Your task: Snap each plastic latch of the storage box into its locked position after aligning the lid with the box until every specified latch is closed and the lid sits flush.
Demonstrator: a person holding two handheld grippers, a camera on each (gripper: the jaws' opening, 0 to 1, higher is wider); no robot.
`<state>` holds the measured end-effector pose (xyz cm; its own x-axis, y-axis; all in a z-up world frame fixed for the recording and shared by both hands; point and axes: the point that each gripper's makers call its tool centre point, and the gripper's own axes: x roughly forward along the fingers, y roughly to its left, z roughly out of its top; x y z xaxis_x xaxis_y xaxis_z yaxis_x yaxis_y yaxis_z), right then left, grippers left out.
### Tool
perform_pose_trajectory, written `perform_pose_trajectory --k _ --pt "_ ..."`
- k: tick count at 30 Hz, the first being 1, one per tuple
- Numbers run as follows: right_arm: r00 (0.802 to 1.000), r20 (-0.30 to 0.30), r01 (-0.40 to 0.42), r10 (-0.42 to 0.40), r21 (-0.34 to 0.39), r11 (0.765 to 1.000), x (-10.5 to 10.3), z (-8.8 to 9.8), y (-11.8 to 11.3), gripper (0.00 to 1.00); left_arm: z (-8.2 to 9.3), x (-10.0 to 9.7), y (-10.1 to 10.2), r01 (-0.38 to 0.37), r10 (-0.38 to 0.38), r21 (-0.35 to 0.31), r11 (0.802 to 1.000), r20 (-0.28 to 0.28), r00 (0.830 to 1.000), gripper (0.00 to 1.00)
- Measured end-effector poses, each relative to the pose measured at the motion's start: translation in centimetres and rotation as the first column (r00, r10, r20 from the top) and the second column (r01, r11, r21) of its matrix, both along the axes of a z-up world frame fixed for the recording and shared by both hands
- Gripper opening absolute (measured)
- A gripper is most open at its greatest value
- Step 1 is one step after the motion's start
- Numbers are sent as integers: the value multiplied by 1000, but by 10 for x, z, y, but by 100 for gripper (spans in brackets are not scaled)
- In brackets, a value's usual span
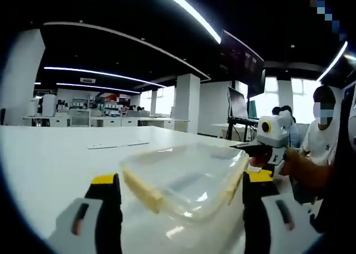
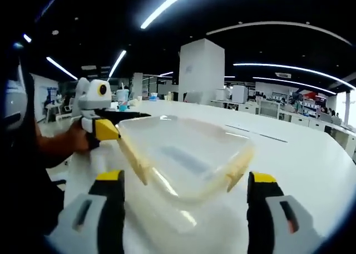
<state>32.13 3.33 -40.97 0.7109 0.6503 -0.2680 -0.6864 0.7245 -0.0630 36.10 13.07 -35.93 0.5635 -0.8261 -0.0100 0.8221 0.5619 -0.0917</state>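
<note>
- The storage box [image 1: 186, 182] is a clear, shallow plastic container with rounded corners, and its lid [image 2: 183, 154] sits on top of it.
- Pale yellowish latches [image 1: 143, 192] run along its sides; in the right gripper view one latch [image 2: 132, 157] hangs along the left side and another [image 2: 238, 168] along the right. I cannot tell whether any is snapped shut.
- Nothing can be made out inside the box through the clear plastic.
- The box rests on the white bench [image 1: 50, 165], near the edge closest to both grippers.
- The left gripper [image 1: 181, 209] is spread wide, one jaw on each side of the box, gripping nothing.
- The right gripper [image 2: 183, 207] is likewise wide open around the box, holding nothing.
</note>
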Motion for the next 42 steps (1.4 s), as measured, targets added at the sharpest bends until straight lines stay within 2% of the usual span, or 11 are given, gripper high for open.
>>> perform_pose_trajectory --k 5,8,19,23,29,31,32,33,35,39,42 --pt "998 50 36 -35 -23 999 -7 0 -13 100 -4 5 12 -44 42 47 998 38 998 100" --pt "998 46 31 -32 33 999 -13 7 -17 100 -7 1 17 -40 38 67 997 40 998 100" --pt "997 49 65 -67 51 997 -15 11 -20 100 -15 -16 27 3 -2 88 996 -5 1000 100" --pt "992 53 117 -116 -26 993 -11 9 -29 100 -16 -17 33 -19 21 91 996 -22 1000 100" --pt "984 132 129 -122 -41 991 -22 35 -24 100 -5 -23 39 -52 54 68 996 -37 998 100" --pt "985 131 115 -110 -31 993 -28 40 -18 91 -2 -25 40 -58 60 79 995 -24 998 100" --pt "993 60 104 -102 -27 994 -36 34 -16 80 2 -27 40 -58 60 77 995 -19 998 100" --pt "993 56 104 -102 -26 994 -37 35 -15 73 3 -29 40 -55 57 73 996 -25 998 100" --pt "991 53 118 -119 29 993 -39 41 -13 75 6 -34 39 -48 50 67 997 -32 998 97" --pt "980 94 165 -173 87 982 -37 51 -24 99 10 -37 39 -61 63 76 995 -17 998 99" --pt "981 90 162 -171 94 982 -39 49 -24 100 11 -42 38 -53 54 96 994 -10 999 99"
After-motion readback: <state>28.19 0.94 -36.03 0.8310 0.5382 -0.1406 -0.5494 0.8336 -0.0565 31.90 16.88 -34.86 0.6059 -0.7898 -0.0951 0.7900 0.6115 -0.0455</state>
